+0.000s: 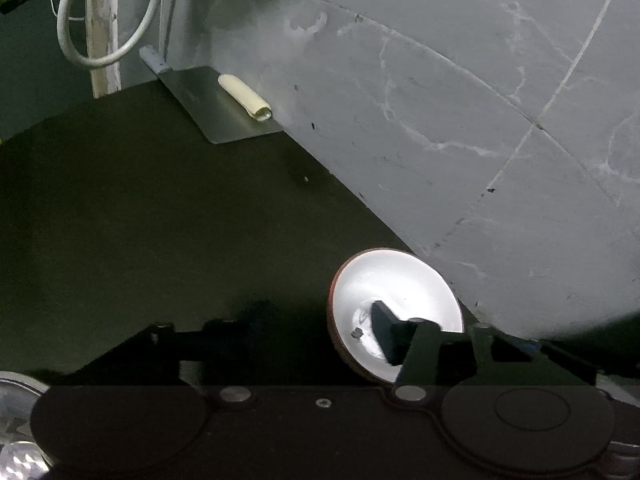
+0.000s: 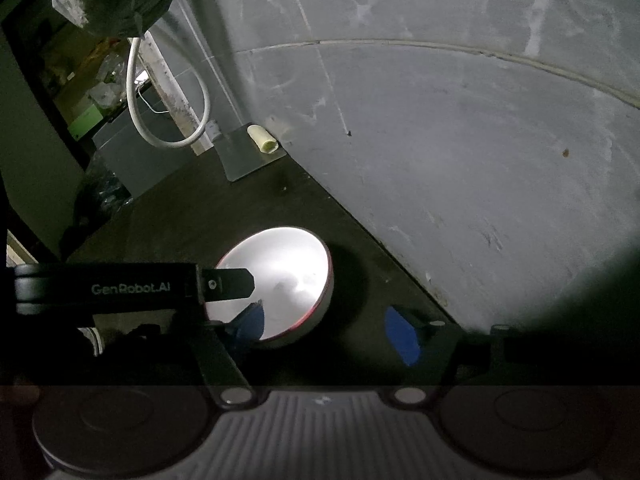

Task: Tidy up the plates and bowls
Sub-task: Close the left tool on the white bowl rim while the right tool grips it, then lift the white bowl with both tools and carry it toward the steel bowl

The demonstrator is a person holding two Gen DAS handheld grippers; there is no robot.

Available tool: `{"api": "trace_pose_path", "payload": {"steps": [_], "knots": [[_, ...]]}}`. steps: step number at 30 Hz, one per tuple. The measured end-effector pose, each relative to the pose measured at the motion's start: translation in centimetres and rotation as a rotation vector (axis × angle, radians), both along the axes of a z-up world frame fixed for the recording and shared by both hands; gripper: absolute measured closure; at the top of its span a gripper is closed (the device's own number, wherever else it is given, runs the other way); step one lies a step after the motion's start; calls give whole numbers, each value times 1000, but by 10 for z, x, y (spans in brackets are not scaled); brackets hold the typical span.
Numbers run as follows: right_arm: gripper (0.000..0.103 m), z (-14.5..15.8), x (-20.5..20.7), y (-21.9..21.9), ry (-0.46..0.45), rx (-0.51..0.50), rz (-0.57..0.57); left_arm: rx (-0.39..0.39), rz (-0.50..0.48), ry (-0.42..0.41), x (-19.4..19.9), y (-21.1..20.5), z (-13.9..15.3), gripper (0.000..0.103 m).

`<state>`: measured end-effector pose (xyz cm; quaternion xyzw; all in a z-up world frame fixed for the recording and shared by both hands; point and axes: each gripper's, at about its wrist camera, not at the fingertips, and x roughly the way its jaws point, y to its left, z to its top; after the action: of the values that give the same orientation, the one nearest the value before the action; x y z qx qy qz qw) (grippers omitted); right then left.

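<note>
One bowl (image 2: pixel 280 284) — two grippers (image 2: pixel 324 328)

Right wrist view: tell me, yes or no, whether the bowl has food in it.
No: the bowl with the red rim shows only a bare, shiny white inside, with the left gripper at its near rim.

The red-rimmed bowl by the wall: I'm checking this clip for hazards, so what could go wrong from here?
1. The left claw appears to pinch only the rim of the bowl, one finger inside; a rim grip may let it tilt or slip.
2. The bowl sits near the grey wall, so lifting could knock it.
3. The right claw is open right beside it, and the two could collide.
</note>
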<state>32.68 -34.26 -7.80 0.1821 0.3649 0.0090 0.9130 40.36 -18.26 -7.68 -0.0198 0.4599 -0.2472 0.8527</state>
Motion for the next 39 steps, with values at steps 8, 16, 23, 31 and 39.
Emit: {"api": "trace_pose_path", "payload": {"steps": [8, 16, 23, 31, 39], "knots": [[54, 1, 8, 1, 4, -20, 29, -9, -10, 20, 0, -3, -3, 73], [65, 1, 13, 5, 11, -36, 66, -13, -19, 19, -1, -3, -2, 89], [73, 2, 15, 7, 13, -44, 84, -2, -25, 17, -4, -4, -3, 91], [77, 4, 10, 8, 19, -42, 80, 12, -7, 1, -15, -4, 2, 91], [79, 13, -4, 12, -10, -41, 84, 3, 25, -17, -33, 4, 13, 91]]}}
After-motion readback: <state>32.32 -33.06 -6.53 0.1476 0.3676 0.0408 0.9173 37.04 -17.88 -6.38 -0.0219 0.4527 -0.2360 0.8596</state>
